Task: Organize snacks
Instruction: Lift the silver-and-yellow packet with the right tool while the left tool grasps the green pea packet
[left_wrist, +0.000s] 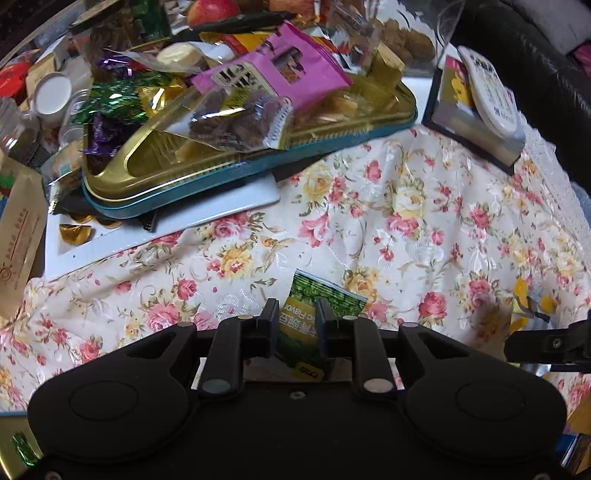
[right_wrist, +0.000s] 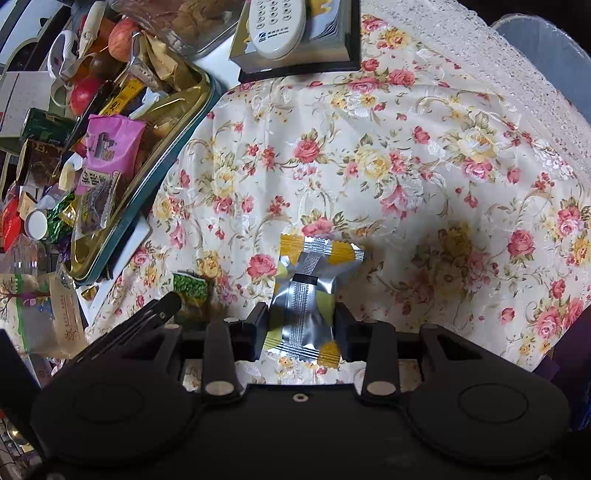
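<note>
A green snack packet (left_wrist: 314, 291) with yellow print sits between the fingers of my left gripper (left_wrist: 298, 314), low over the floral tablecloth (left_wrist: 406, 221). The jaws stand a little apart and do not seem to press it. In the right wrist view the same green packet (right_wrist: 188, 291) shows beside a left fingertip (right_wrist: 166, 304). My right gripper (right_wrist: 301, 321) is shut on a silver and yellow packet (right_wrist: 306, 288), held just above the cloth. A gold tray with a teal rim (left_wrist: 147, 184) holds a heap of snacks, with a pink packet (left_wrist: 280, 70) on top.
A white remote (left_wrist: 487, 96) lies on a box at the cloth's far edge. A white flat board (left_wrist: 184, 218) sticks out from under the tray. Bottles, apples and packets crowd the left side beyond the tray rim (right_wrist: 173, 122). Lace edging (right_wrist: 517, 74) marks the table's right edge.
</note>
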